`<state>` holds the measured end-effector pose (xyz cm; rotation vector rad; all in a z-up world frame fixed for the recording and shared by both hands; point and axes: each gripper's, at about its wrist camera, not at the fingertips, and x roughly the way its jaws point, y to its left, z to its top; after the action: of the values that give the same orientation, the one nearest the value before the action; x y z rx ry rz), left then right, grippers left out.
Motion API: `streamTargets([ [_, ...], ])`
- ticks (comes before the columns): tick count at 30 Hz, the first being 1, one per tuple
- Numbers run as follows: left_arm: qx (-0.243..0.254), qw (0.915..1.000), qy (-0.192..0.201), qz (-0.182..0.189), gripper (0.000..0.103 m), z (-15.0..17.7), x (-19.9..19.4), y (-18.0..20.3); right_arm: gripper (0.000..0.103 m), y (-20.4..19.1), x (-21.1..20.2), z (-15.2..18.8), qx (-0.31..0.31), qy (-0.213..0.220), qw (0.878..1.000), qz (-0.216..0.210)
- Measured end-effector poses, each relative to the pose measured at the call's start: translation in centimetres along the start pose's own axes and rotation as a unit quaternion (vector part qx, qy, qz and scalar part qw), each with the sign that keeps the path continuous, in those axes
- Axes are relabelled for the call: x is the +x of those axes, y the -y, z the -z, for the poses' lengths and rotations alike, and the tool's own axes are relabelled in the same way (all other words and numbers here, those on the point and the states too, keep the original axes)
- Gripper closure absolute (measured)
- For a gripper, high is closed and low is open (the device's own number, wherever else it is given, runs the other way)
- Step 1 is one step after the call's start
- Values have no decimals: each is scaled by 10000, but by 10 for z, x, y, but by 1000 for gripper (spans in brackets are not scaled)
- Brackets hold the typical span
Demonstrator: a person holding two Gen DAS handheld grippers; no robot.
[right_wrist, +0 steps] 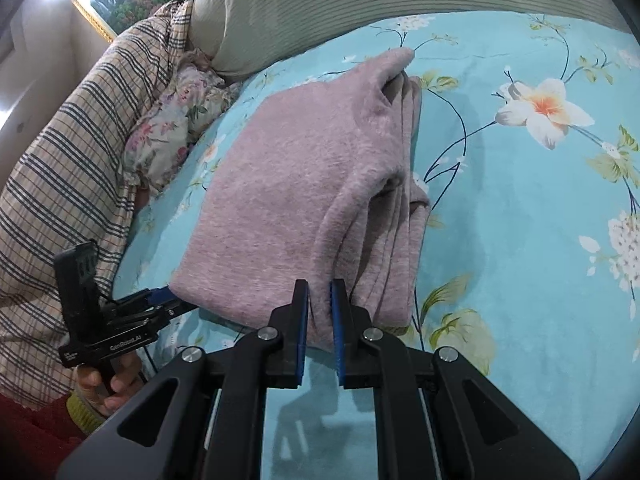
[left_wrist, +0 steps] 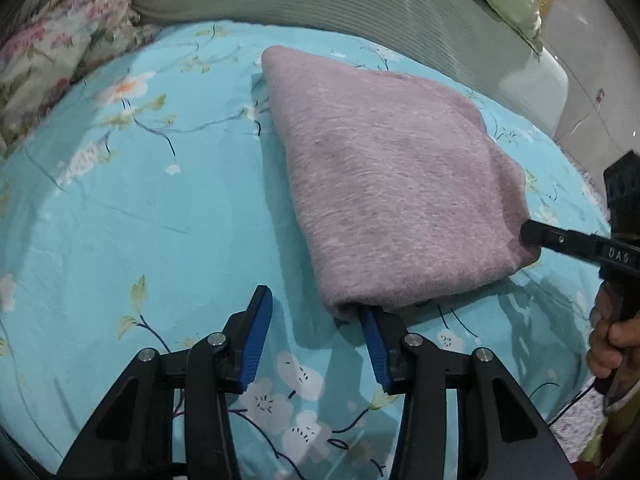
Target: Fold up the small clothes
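The folded mauve garment (left_wrist: 384, 184) lies on the turquoise floral bedsheet (left_wrist: 160, 220), filling the centre of the left wrist view out toward 2 o'clock. The left gripper (left_wrist: 316, 336) comes in from 6 o'clock, pointing steeply down; its jaws stand apart, the right finger tucked under the garment's near corner and the left finger over bare sheet, so nothing is pinched between them. In the right wrist view the right gripper (right_wrist: 319, 312) also enters from 6 o'clock, tilted down, its blue pads (right_wrist: 335, 320) pressed together on a fold of the garment's near edge, where stacked layers show toward 1 o'clock. The person's left hand (right_wrist: 108, 388) wraps the other tool's handle at 8 o'clock. A striped grey bolster (left_wrist: 320, 0) runs across 12 o'clock, a flowered pillow (left_wrist: 52, 60) at 10 o'clock
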<state>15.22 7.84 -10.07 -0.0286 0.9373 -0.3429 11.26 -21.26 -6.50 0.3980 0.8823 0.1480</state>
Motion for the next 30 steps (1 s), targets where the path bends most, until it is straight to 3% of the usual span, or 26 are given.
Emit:
streamTargets([
  [2,-9,9999,47,-115,58,1,0,0,87,-5,0,3,-179,5,9998,131],
  [4,-241,9997,-11,-82,58,1,3,-6,70,-11,3,5,-340,-44,9991,263],
  [8,-294,9995,-5,-108,64,0,3,-4,70,-14,11,8,-422,-90,9984,358],
  [9,-279,9995,-3,-117,68,-1,3,-3,73,-11,12,7,-321,-99,9990,280],
  [10,-281,9995,-4,-121,71,-2,4,-2,96,-7,13,4,-180,-118,9996,207],
  [13,-308,9995,-59,-39,93,-6,3,2,96,-3,-11,-11,98,195,9997,-87],
  [15,-258,9996,-9,-120,94,-7,-1,8,96,-12,-43,-22,-140,662,9976,-121],
  [16,-213,9997,4,-122,95,-7,-3,11,96,-12,-47,-24,-244,692,9973,-49],
  [22,-356,9990,-241,-153,95,-2,9,5,96,26,4,2,-96,-194,9993,304],
  [26,-356,9986,-375,64,94,0,5,-3,96,44,5,12,358,-100,9988,322],
  [28,-222,9988,-431,72,94,4,-3,-5,82,42,-6,10,364,-58,9979,531],
  [30,-88,9991,-380,148,94,7,-15,-6,81,37,-26,3,403,180,9973,594],
])
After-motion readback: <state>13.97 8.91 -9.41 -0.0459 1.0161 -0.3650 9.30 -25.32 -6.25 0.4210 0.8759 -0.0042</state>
